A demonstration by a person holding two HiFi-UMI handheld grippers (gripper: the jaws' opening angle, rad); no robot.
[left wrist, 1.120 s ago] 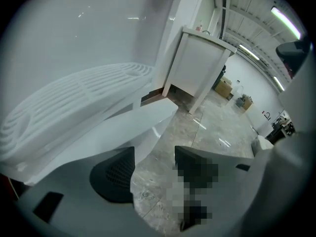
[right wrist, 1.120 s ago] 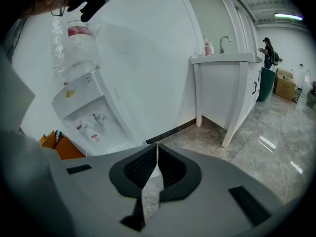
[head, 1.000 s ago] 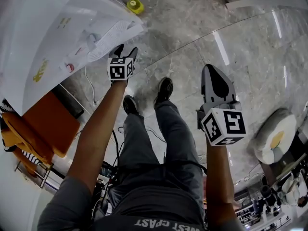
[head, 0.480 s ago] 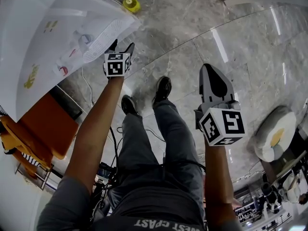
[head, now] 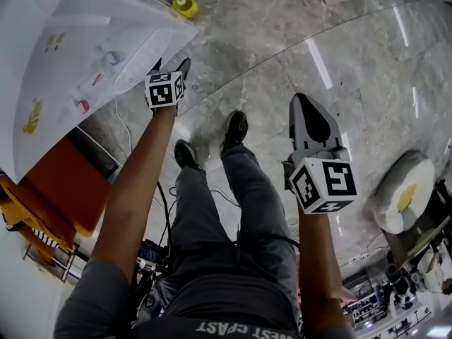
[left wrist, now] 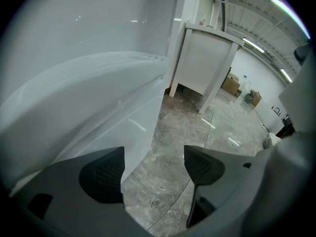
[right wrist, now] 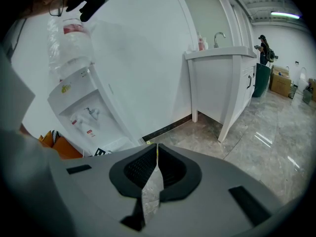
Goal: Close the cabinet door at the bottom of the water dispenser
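Low against the water dispenser (head: 70,62), my left gripper (head: 171,65) had just been opening its jaws, nothing between them; my right gripper (right wrist: 156,164) hung closed. The cabinet door (left wrist: 123,127) beside the left one looked flush, probably closed already.

from my head the tall white plastic water dispenser (head: 70,48) runs off the left edge, its bottom cabinet door hidden beneath its front. past my left tongs (left wrist: 153,169) a smooth white panel (left wrist: 89,98) looms blurred; whether that is the door i cannot tell.
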